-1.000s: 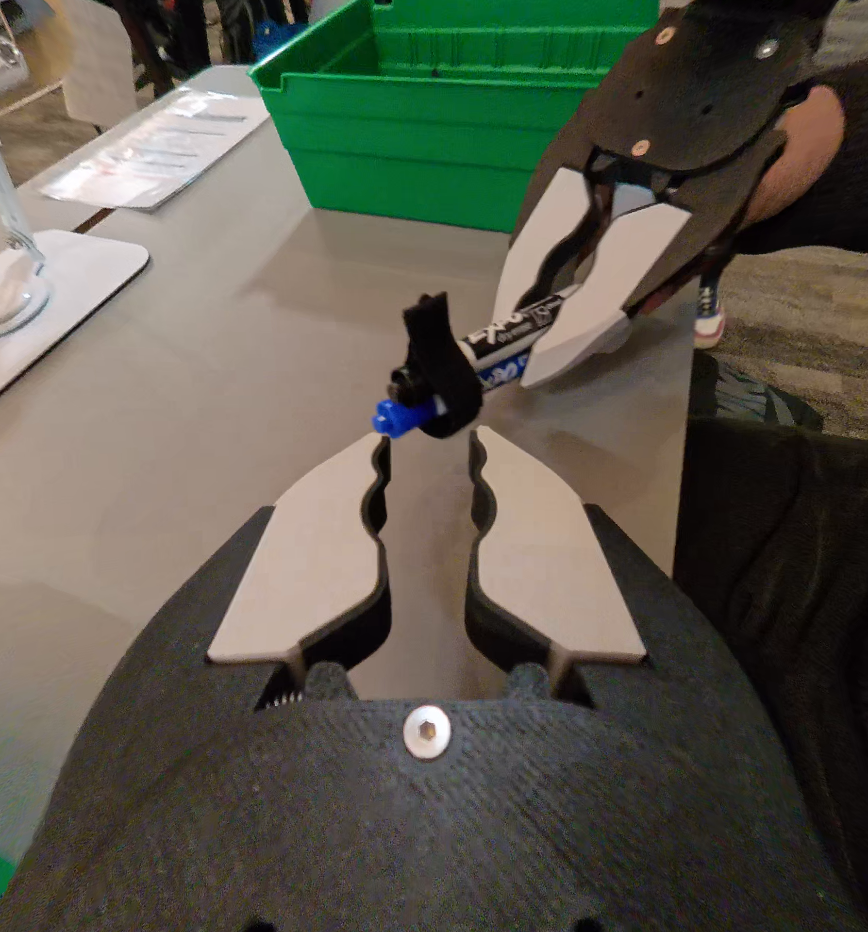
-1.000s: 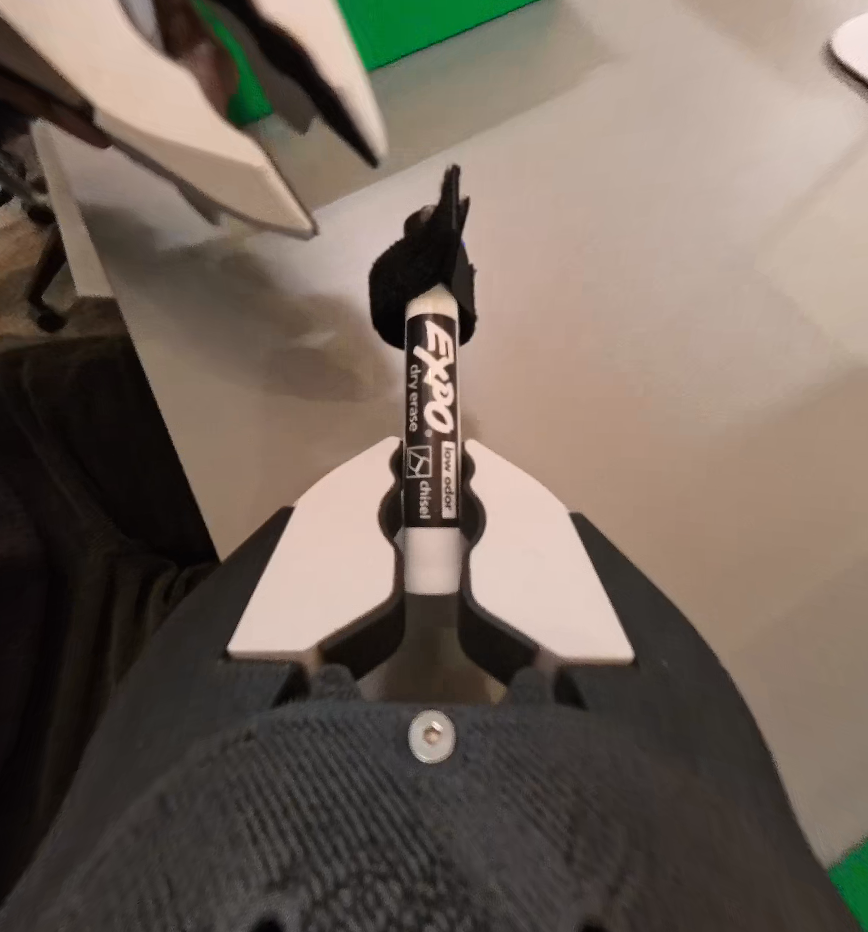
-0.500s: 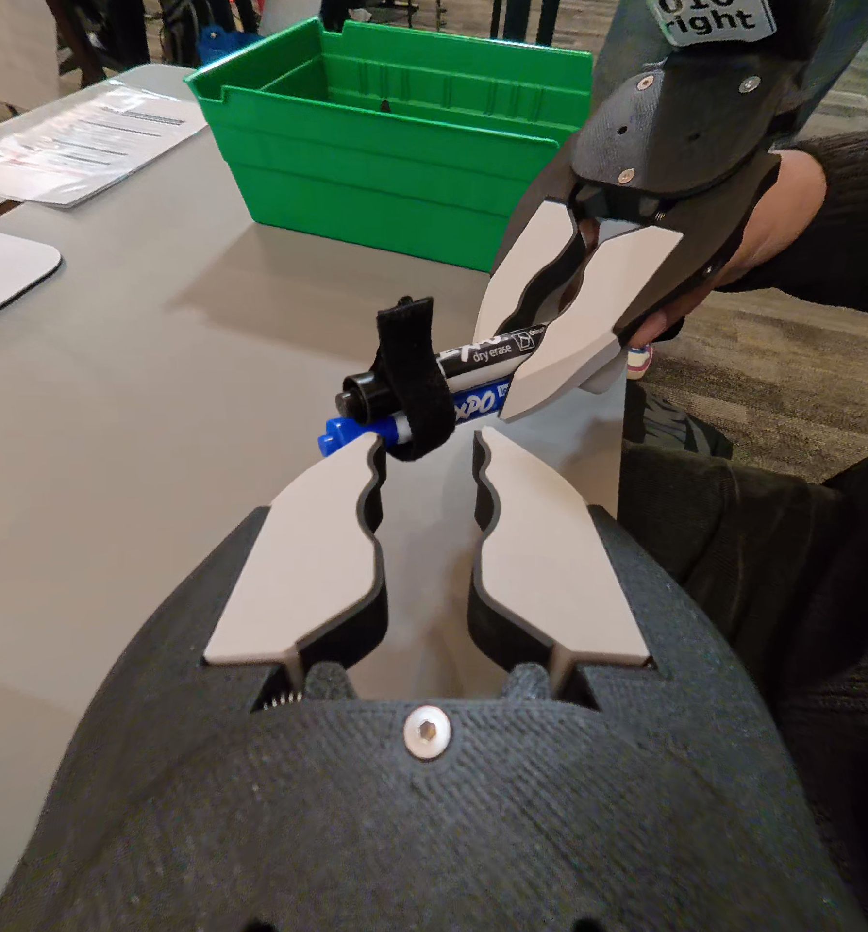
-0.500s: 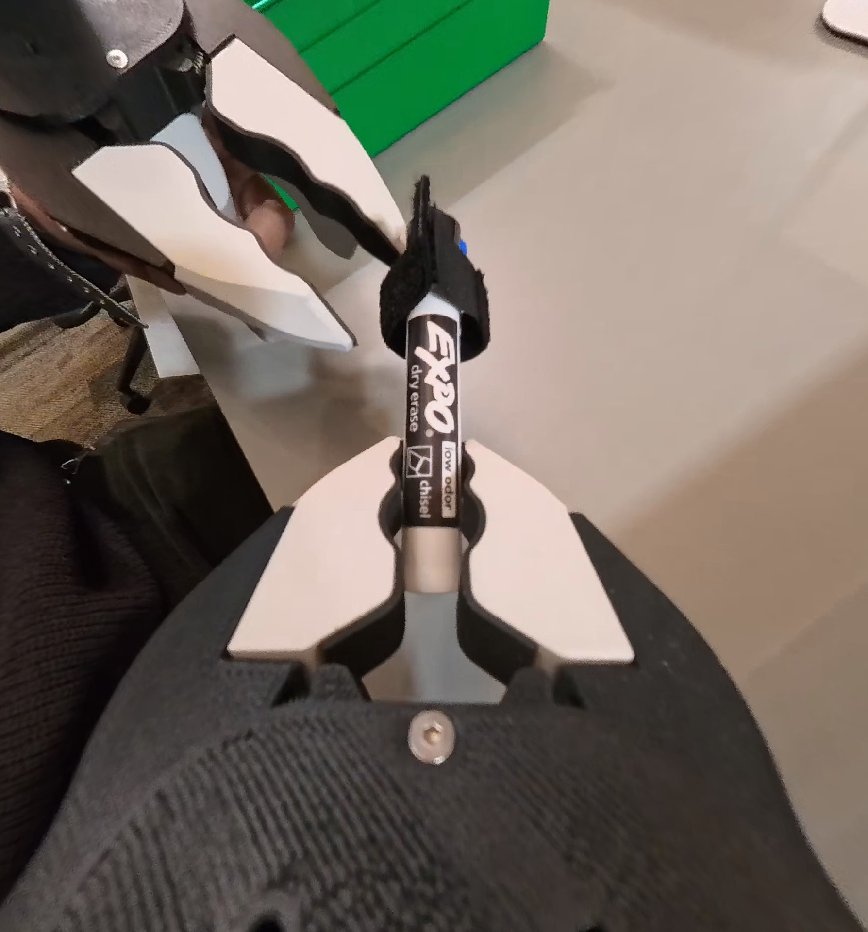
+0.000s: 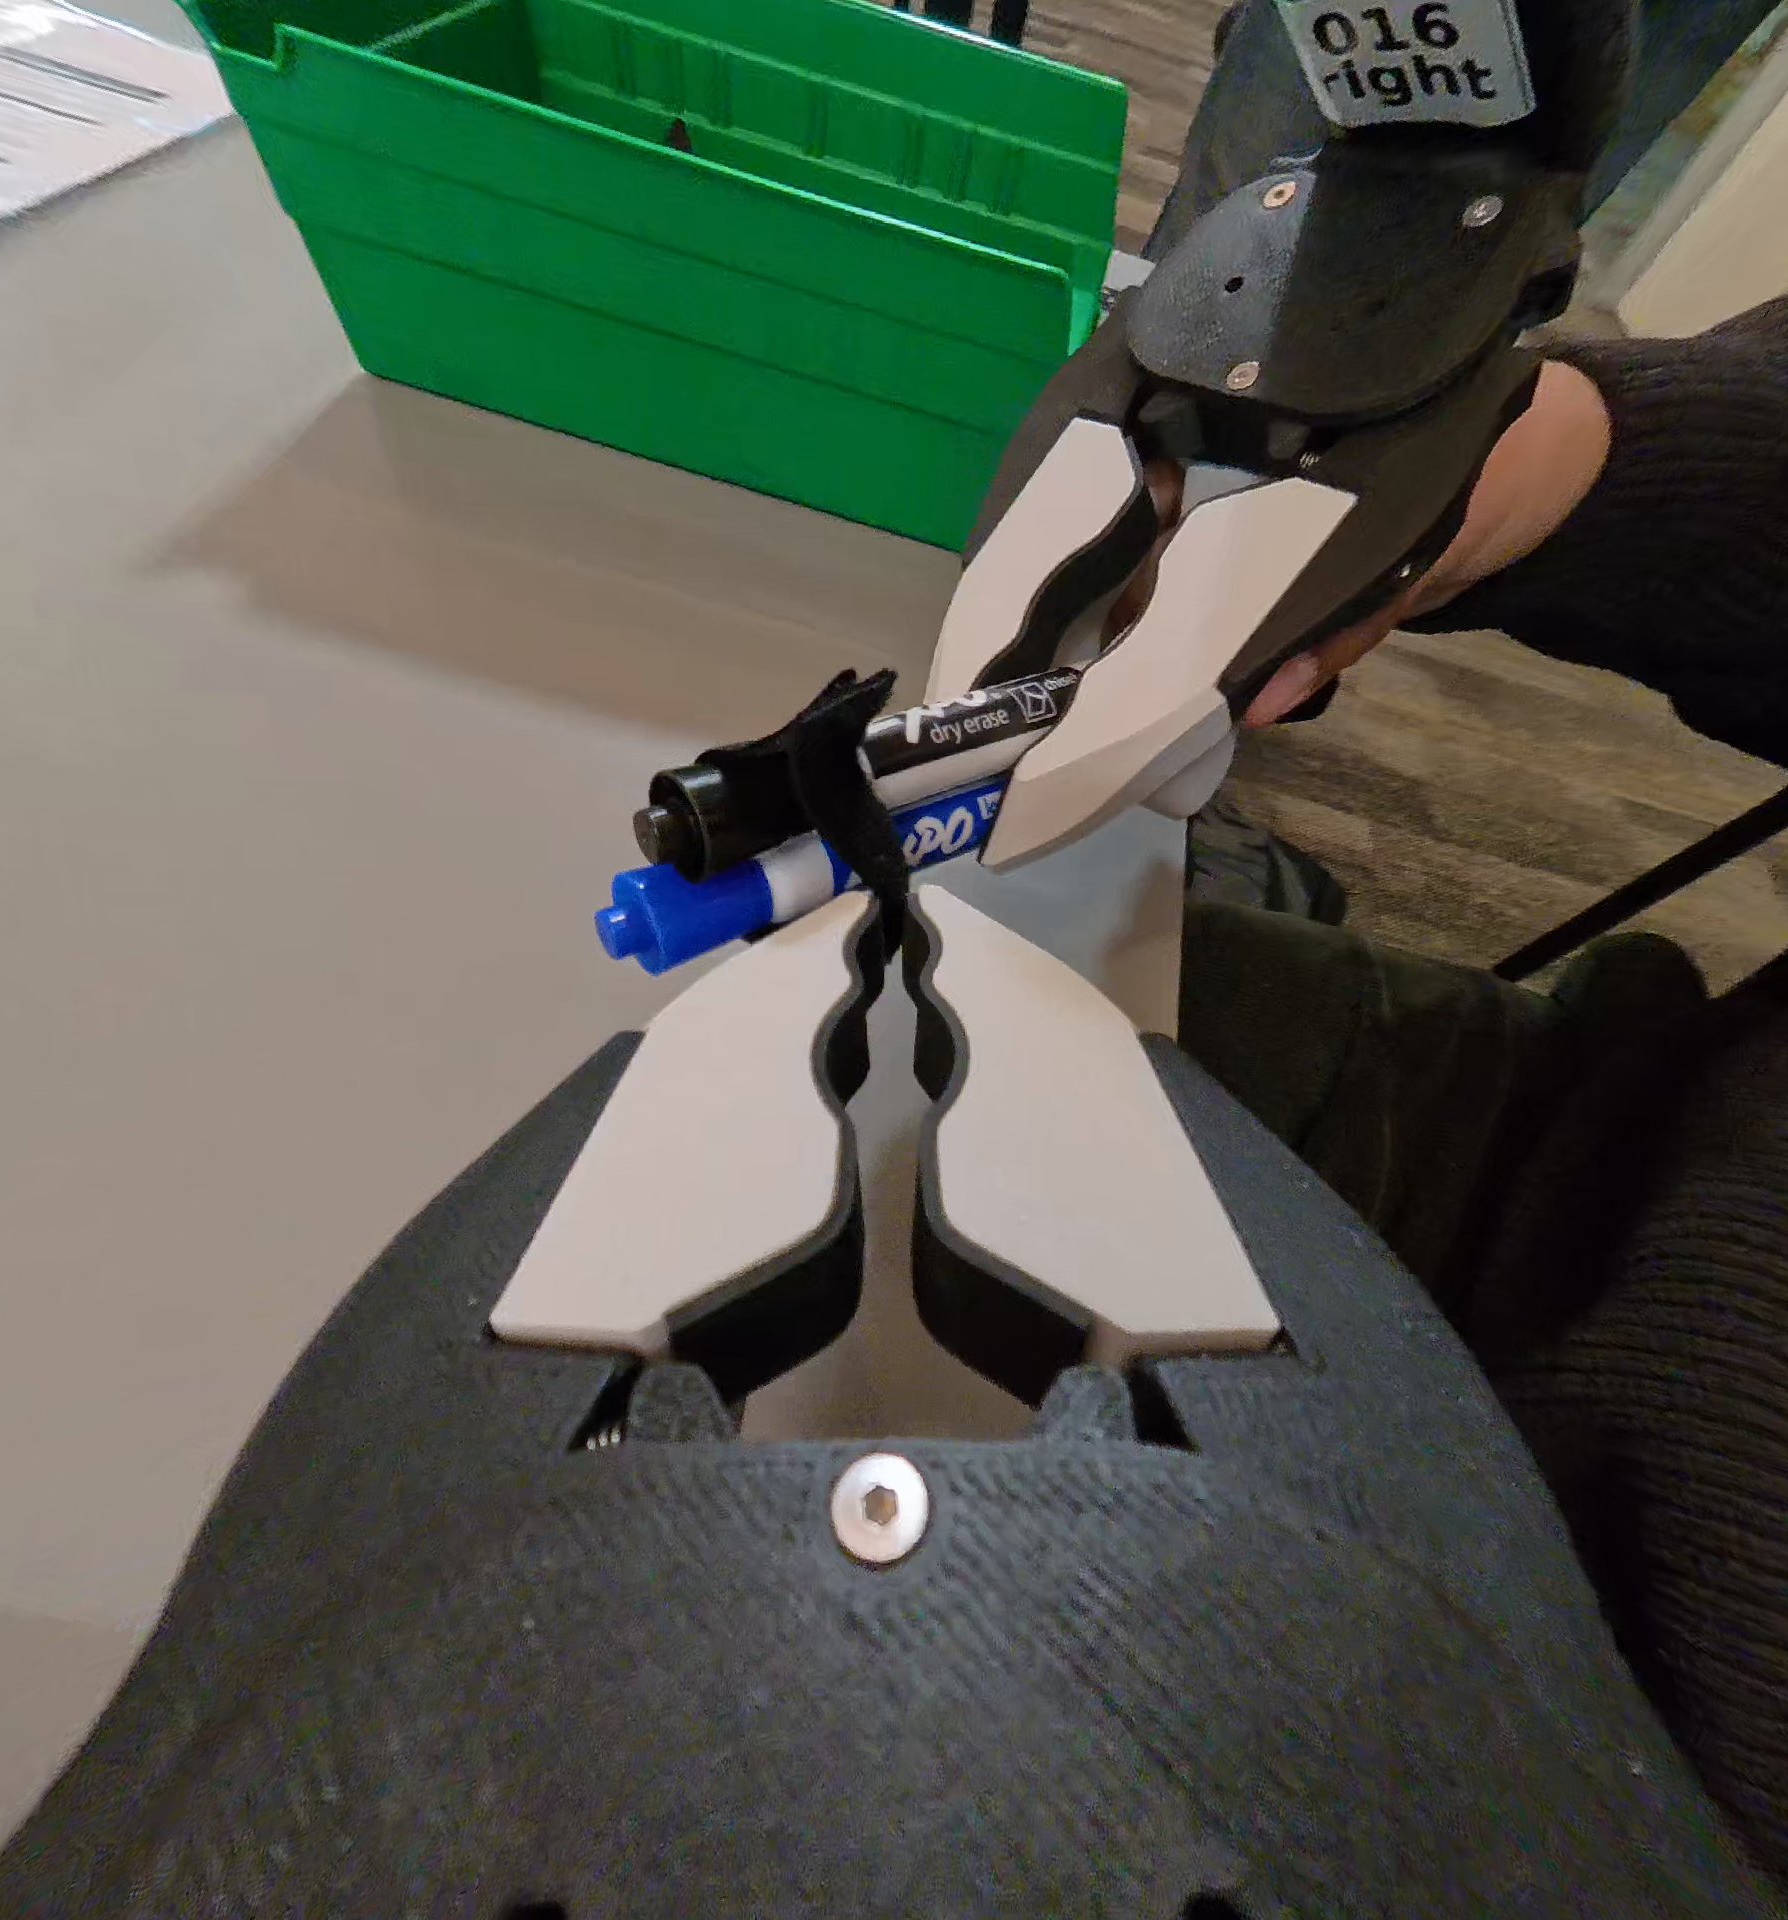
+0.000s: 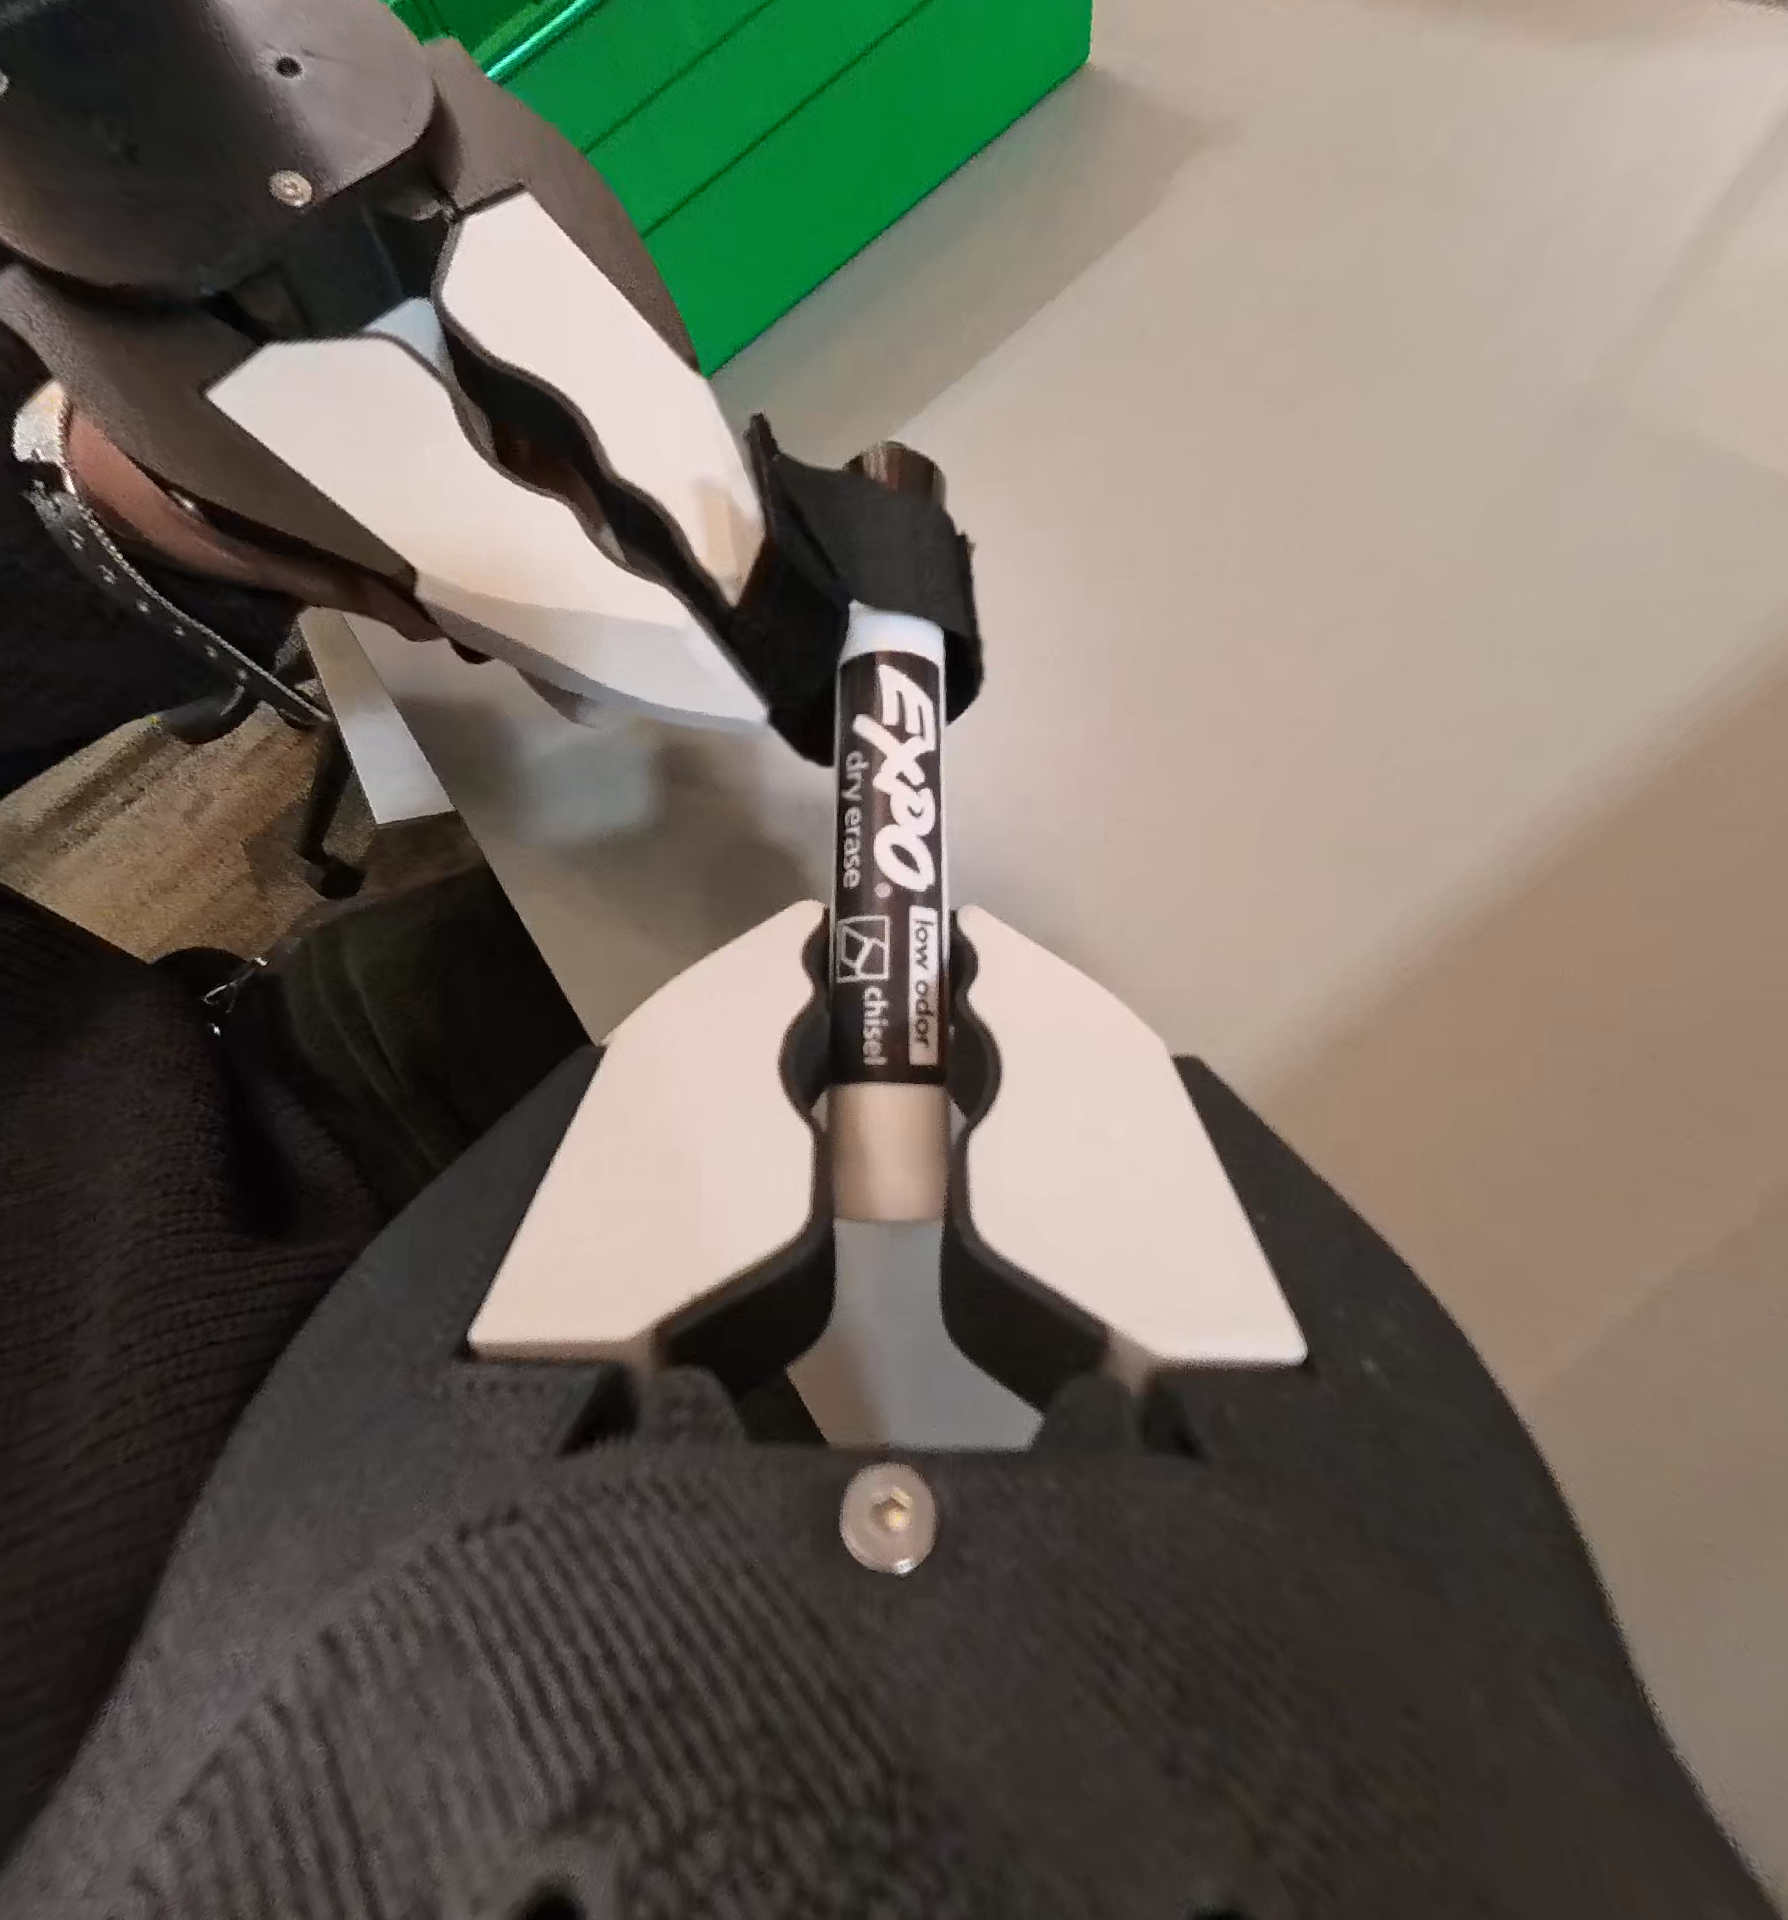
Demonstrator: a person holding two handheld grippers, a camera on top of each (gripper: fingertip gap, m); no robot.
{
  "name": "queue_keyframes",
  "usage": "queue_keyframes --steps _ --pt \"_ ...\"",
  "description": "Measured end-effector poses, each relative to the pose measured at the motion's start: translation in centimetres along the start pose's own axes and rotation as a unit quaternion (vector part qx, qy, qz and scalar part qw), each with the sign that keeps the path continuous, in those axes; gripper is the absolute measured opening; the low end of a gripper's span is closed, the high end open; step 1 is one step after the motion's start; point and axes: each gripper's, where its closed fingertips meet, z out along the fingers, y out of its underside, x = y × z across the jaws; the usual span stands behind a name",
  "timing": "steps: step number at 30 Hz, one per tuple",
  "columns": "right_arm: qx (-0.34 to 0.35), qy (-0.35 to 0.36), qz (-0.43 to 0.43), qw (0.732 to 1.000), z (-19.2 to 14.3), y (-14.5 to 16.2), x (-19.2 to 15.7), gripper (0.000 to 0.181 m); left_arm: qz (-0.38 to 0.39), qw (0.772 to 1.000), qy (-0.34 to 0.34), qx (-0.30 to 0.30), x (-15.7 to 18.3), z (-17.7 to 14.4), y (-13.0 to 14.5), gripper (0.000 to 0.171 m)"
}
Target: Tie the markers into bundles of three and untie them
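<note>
Left wrist view: left gripper (image 5: 892, 914) pinched soft black strap (image 5: 848, 821) just ahead; right gripper (image 5: 1051, 764) clamped light, rigid markers (image 5: 817, 821).

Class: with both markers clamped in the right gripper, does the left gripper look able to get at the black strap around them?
Probably yes: the left gripper has its tips shut on the black strap, below the blue marker and black marker that the right gripper holds clear of the table.

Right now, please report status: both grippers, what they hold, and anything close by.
Right gripper shut on black marker, blue marker strapped beneath. Left gripper shut on black strap. Green bin behind on grey table.
</note>
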Motion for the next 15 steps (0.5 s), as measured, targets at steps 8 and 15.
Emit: queue_keyframes --steps 8,15 --pt "0.017 -0.025 0.079 0.996 0.1 -0.2 0.3 0.019 0.078 0.997 0.016 0.000 1.0 -0.3 0.0 0.003" --pt "0.062 -0.028 0.158 0.985 -1.8 -0.3 3.5 0.018 0.151 0.988 -0.031 -0.006 1.1 -0.3 -0.2 0.003"
